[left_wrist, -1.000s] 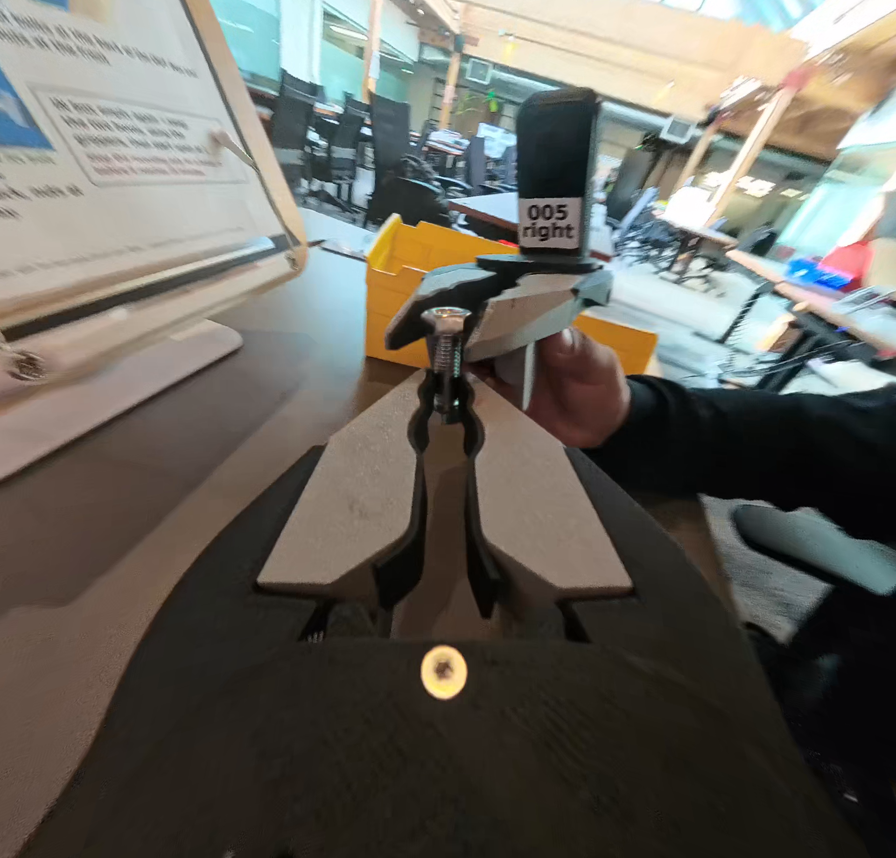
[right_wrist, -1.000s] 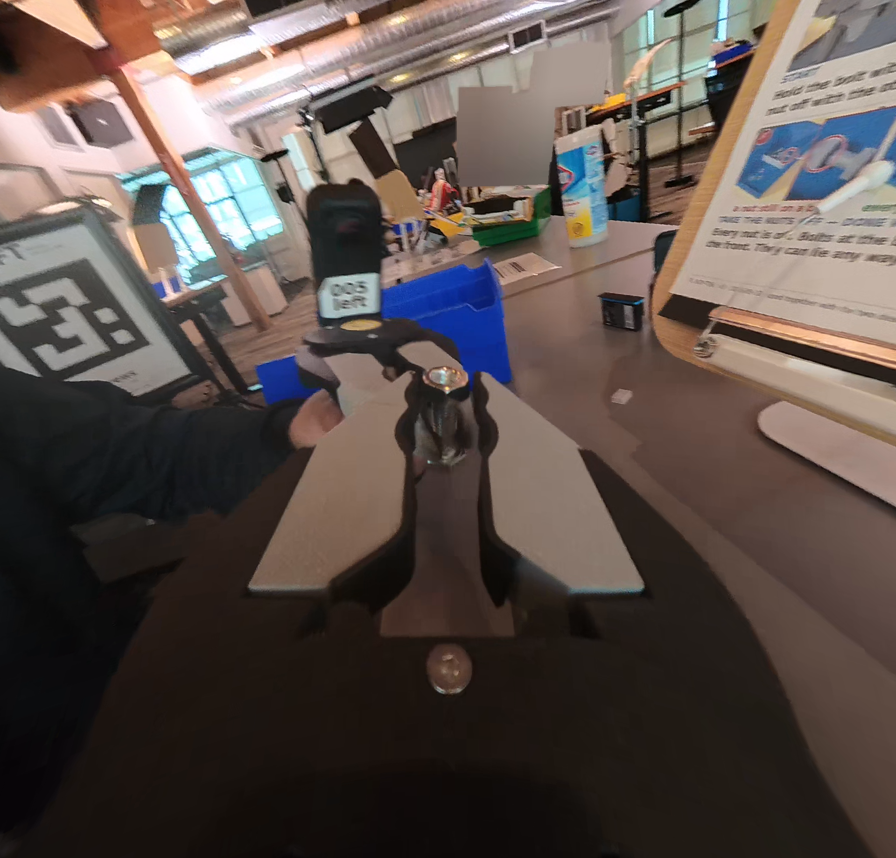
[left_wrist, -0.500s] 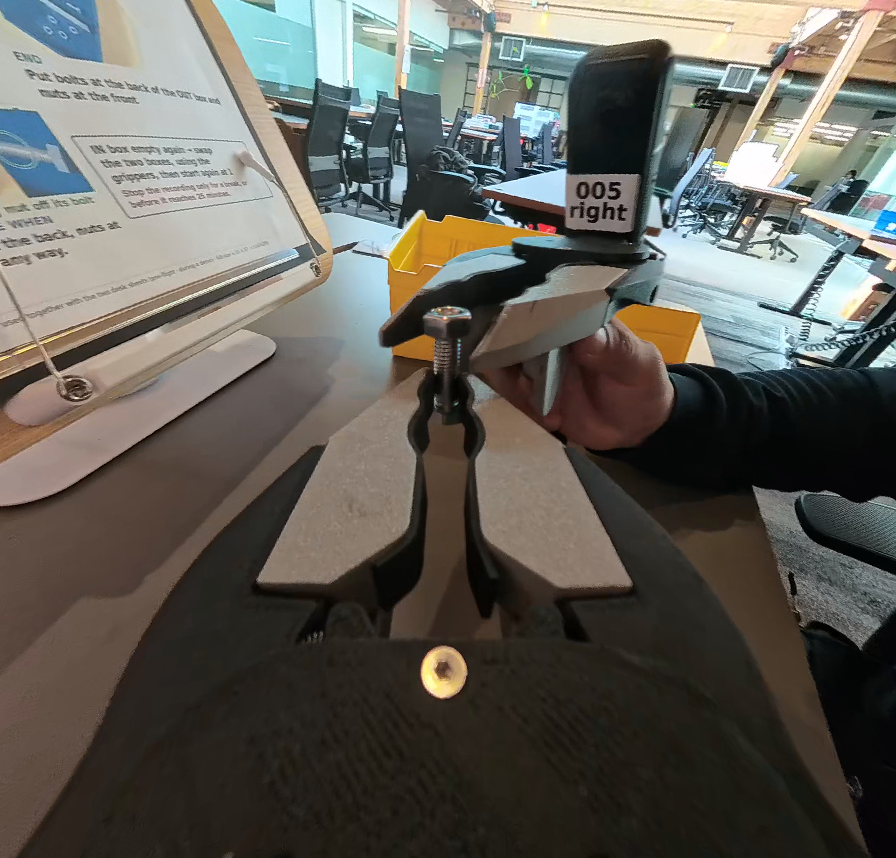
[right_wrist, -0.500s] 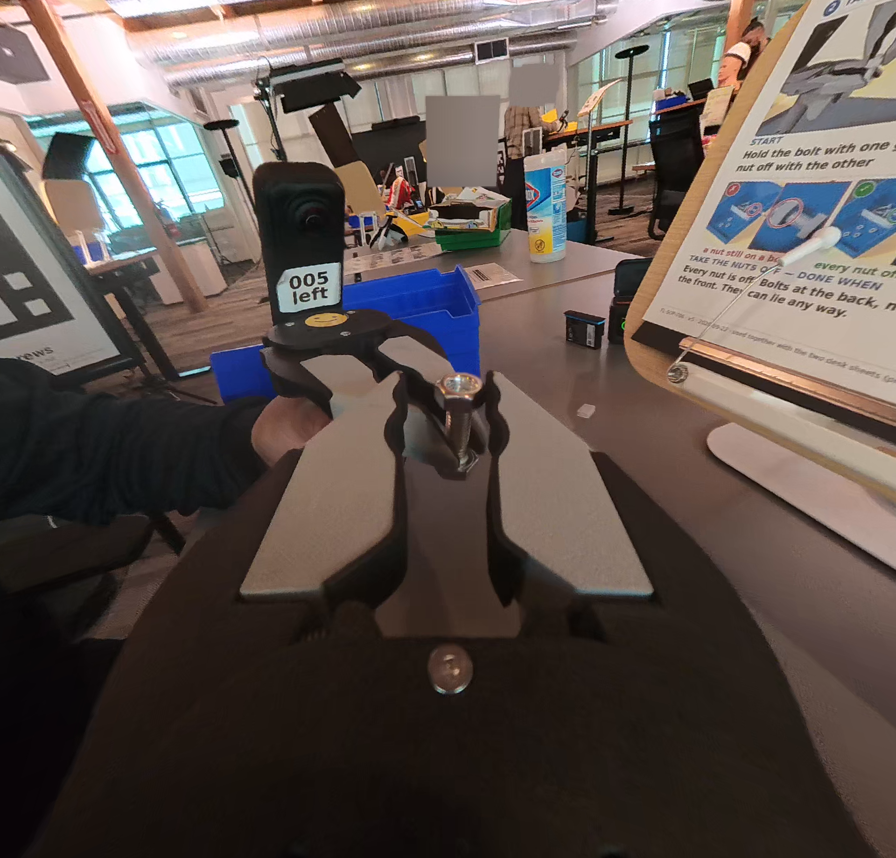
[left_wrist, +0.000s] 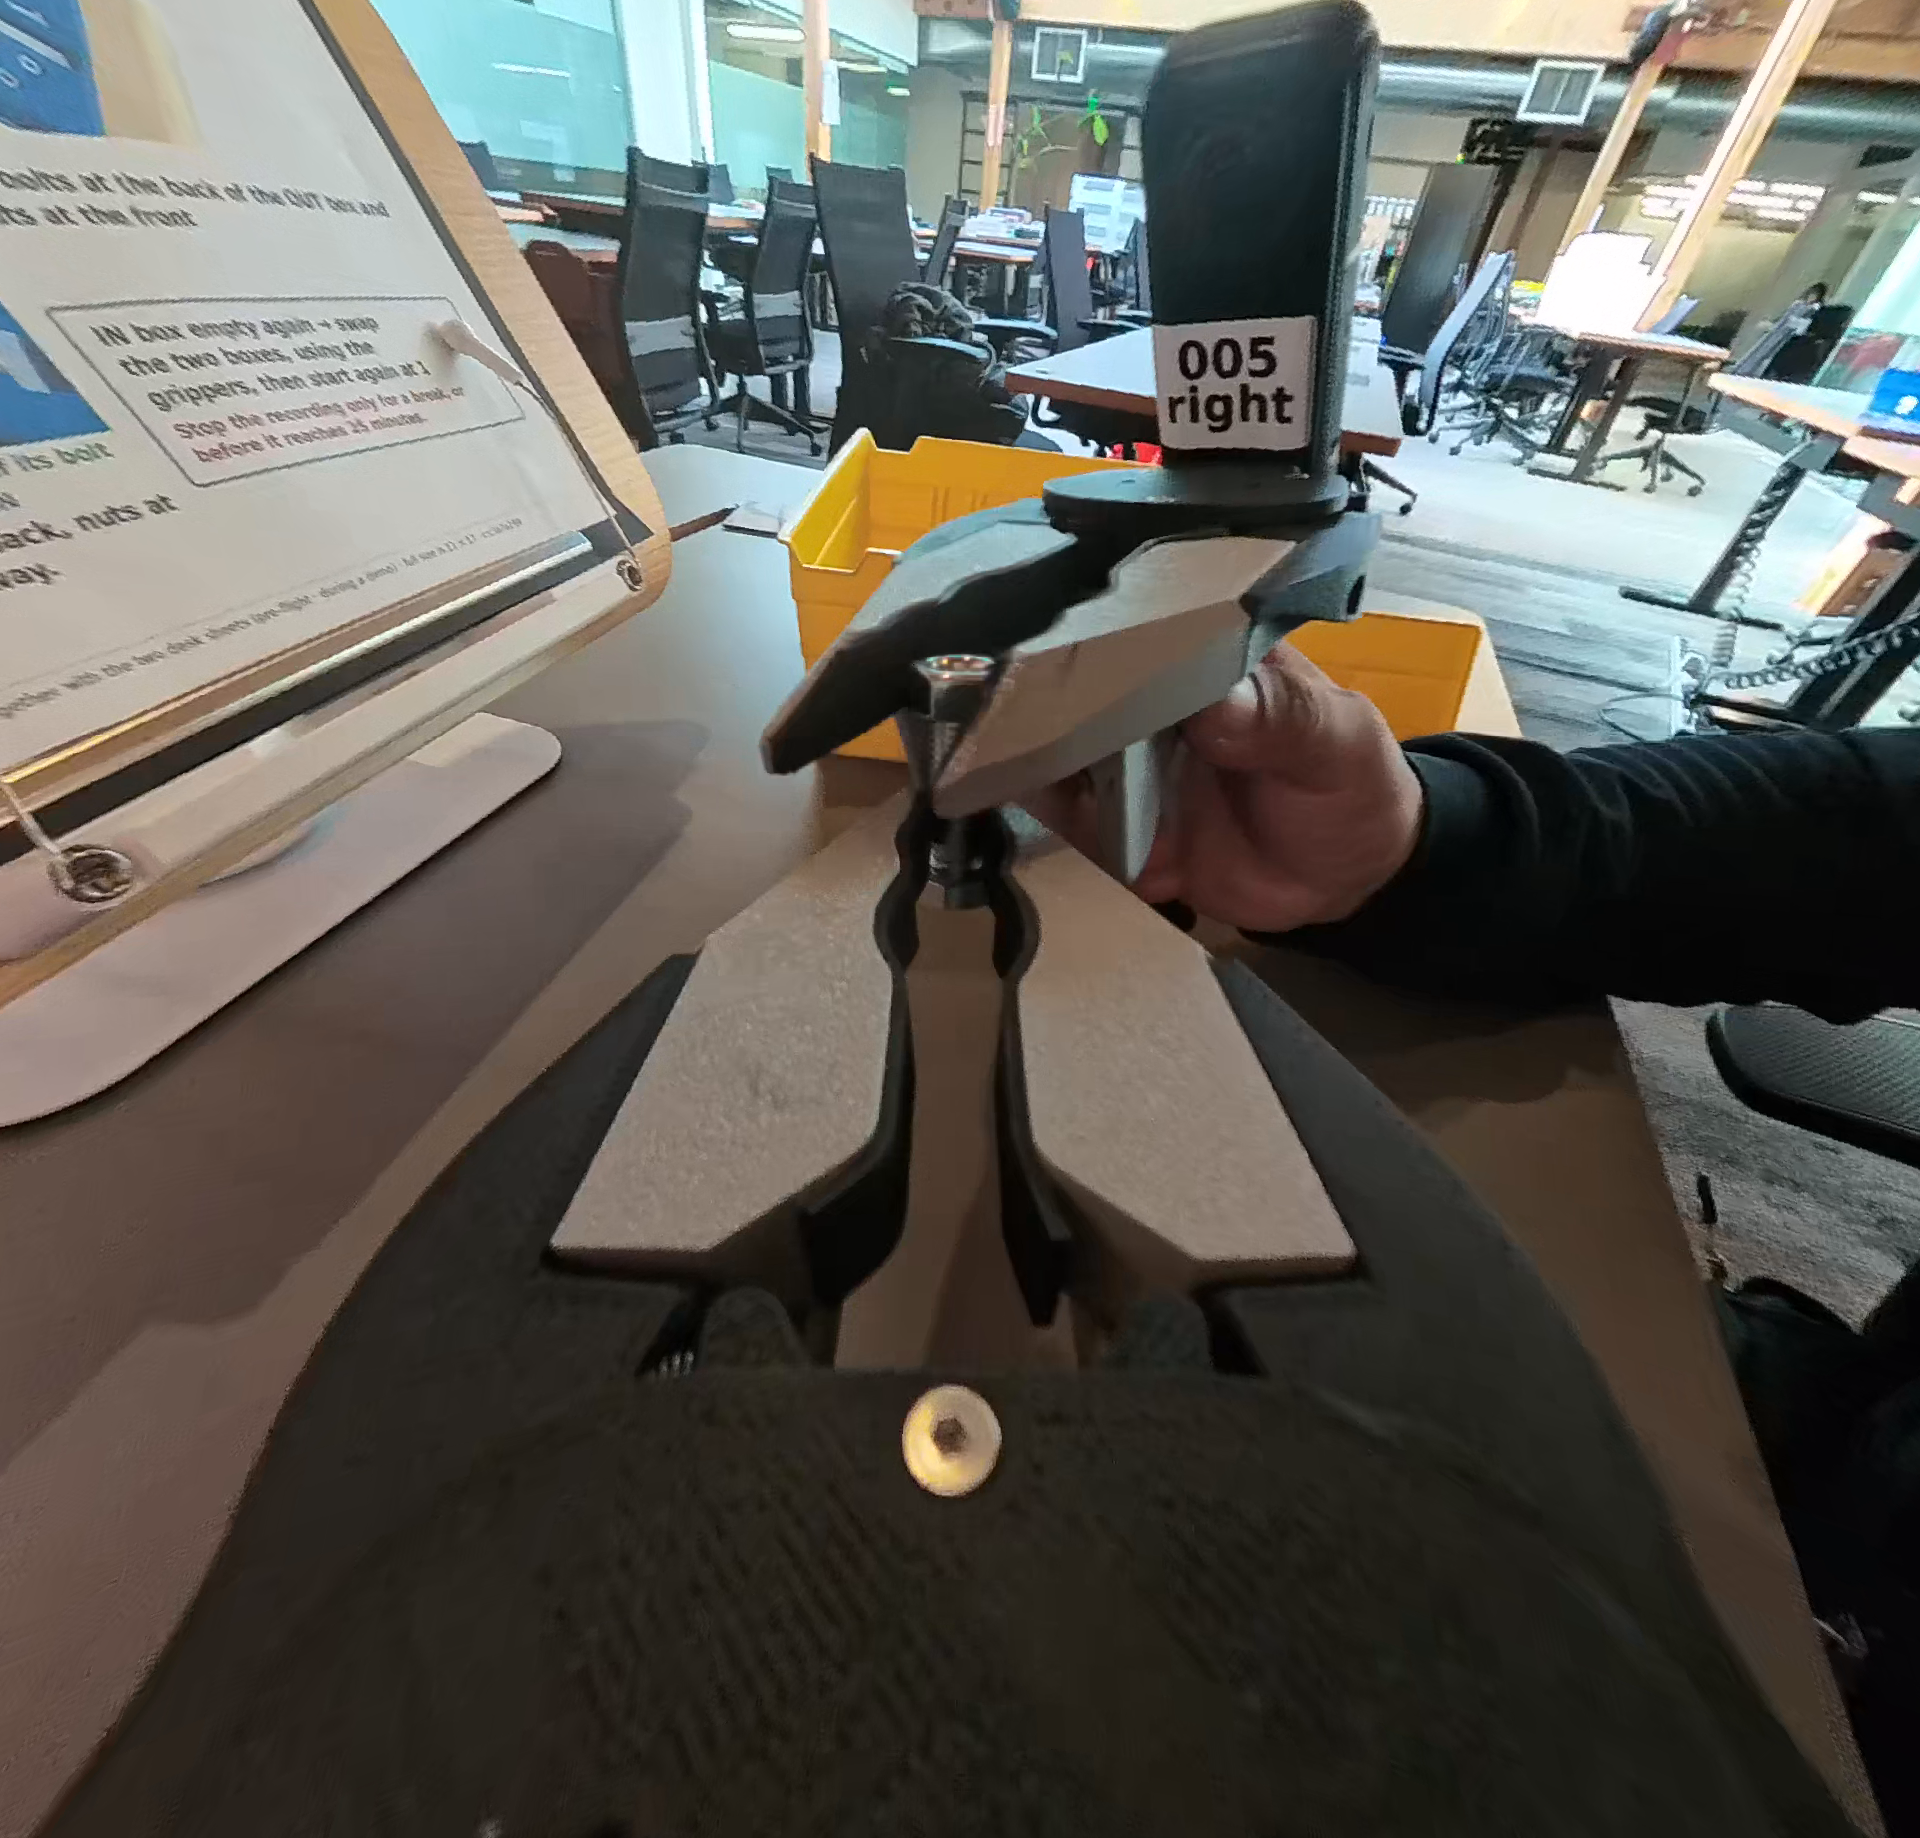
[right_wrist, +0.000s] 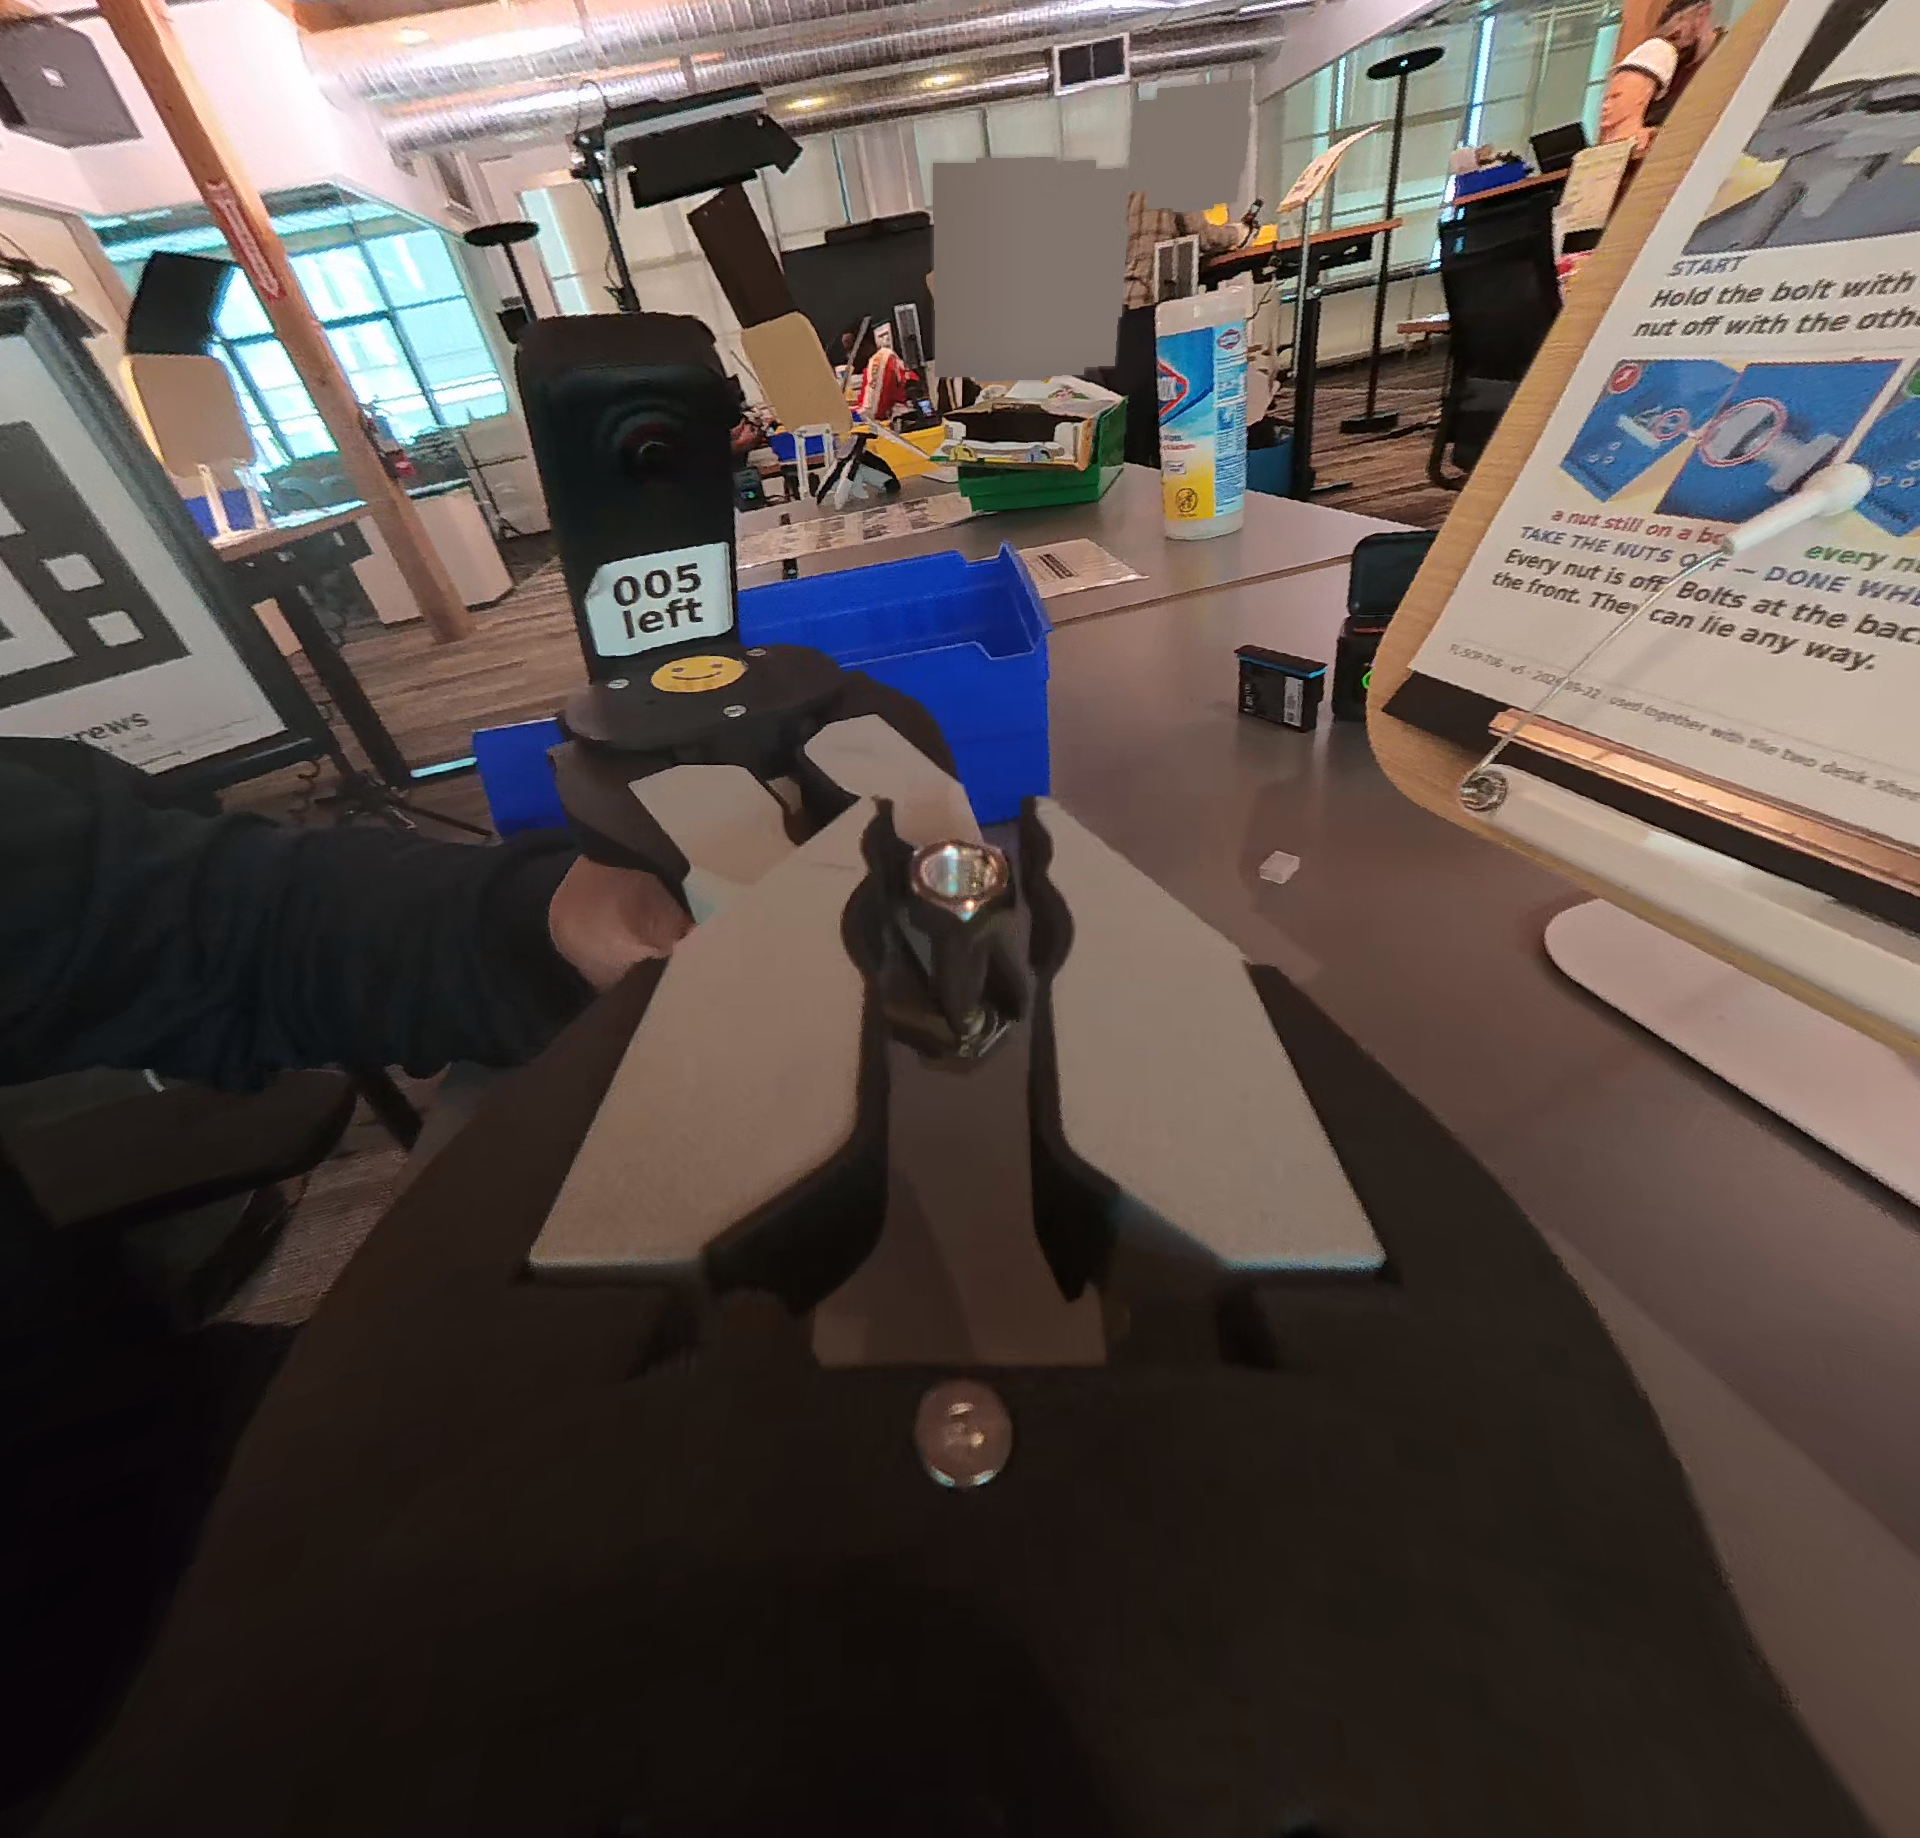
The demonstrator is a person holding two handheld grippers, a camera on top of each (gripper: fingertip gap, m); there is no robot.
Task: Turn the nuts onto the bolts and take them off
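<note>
A silver hex-head bolt [left_wrist: 951, 692] stands upright above the table. My left gripper [left_wrist: 951, 848] is shut on its lower shank. In the right wrist view a nut-like silver piece [right_wrist: 971, 1035] shows at the bolt's lower end; I cannot tell if the pads touch it. My right gripper [right_wrist: 956, 822] comes in from the right and is shut around the bolt's head [right_wrist: 958, 872]. It also shows in the left wrist view [left_wrist: 862, 765], tilted down to the left and held by a hand [left_wrist: 1278, 801].
A yellow bin [left_wrist: 883, 521] stands behind the grippers and a blue bin [right_wrist: 914, 645] on the other side. An instruction board on a white stand [left_wrist: 260, 386] is close by. A small black box [right_wrist: 1283, 687] lies on the brown table [left_wrist: 520, 905]. The grippers' ends are close to 4 centimeters from one another.
The right gripper has swung round the bolt and tilted, and its view has panned. The bolt stays upright in the left gripper. Both grippers stay shut.
</note>
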